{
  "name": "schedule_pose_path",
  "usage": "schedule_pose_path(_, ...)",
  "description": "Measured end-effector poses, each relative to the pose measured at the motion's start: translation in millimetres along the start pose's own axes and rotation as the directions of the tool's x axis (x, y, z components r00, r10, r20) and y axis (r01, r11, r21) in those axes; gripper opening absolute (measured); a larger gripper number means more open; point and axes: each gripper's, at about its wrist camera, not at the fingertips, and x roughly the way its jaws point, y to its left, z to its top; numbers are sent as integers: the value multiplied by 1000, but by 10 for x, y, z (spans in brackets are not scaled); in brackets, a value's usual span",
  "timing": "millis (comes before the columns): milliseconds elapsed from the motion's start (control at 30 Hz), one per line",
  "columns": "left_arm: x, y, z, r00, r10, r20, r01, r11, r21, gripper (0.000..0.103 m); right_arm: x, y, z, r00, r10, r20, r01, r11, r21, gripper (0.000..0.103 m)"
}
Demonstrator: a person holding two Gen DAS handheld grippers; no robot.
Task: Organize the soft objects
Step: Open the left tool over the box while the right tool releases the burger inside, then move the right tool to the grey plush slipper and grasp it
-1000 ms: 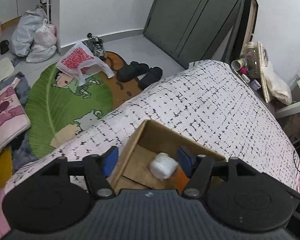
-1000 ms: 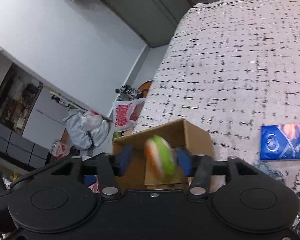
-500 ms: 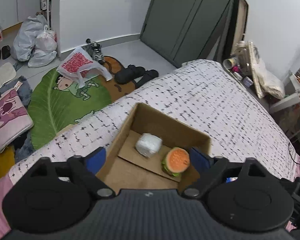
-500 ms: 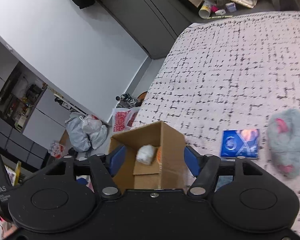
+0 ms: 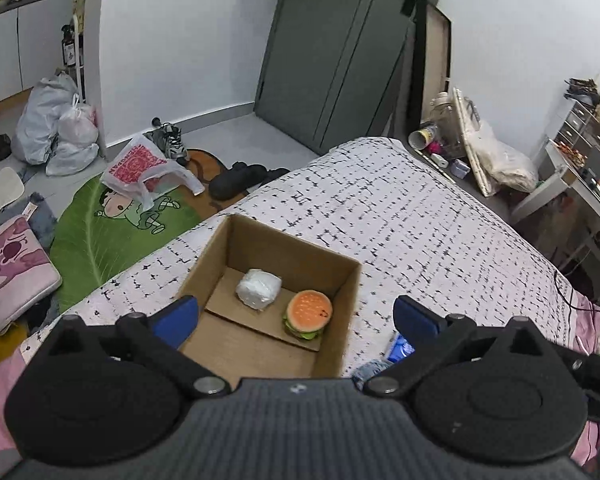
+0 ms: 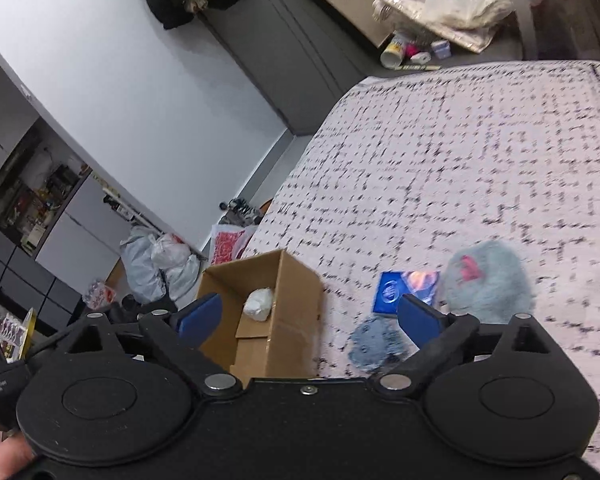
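An open cardboard box (image 5: 220, 252) sits on the bed and holds a white soft bundle (image 5: 258, 289) and a plush burger (image 5: 308, 314). My left gripper (image 5: 296, 318) is open and empty above the box's near side. In the right wrist view the box (image 6: 296, 280) shows the white bundle (image 6: 258, 305). My right gripper (image 6: 308, 316) is open and empty above the box's right wall. To its right on the bed lie a blue packet (image 6: 404, 290), a grey fluffy plush (image 6: 488, 276) and a small blue-grey fuzzy piece (image 6: 374, 344).
The bed (image 5: 400, 216) has a white cover with black dashes. On the floor to the left lie a green leaf rug (image 5: 100, 224), a plastic bag (image 5: 140, 164), shoes (image 5: 240, 178) and a pink cushion (image 5: 12, 264). A cluttered bedside area (image 5: 460, 140) stands beyond the bed.
The plush burger left my right gripper and now lies in the box. Both grippers opened wider and pulled up and back from the box. More of the bed shows at right.
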Motion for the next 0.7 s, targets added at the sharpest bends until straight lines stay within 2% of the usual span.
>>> schedule_pose_path(233, -163, -243, -121, 1000, -19, 2, 19, 998, 52, 103, -286, -279, 53, 996, -71, 54, 68, 997, 41, 95)
schedule_pose_path(700, -279, -687, -322, 1000, -6, 0, 6, 993, 120, 103, -524, -785, 24, 987, -122, 104, 109, 986, 123, 95)
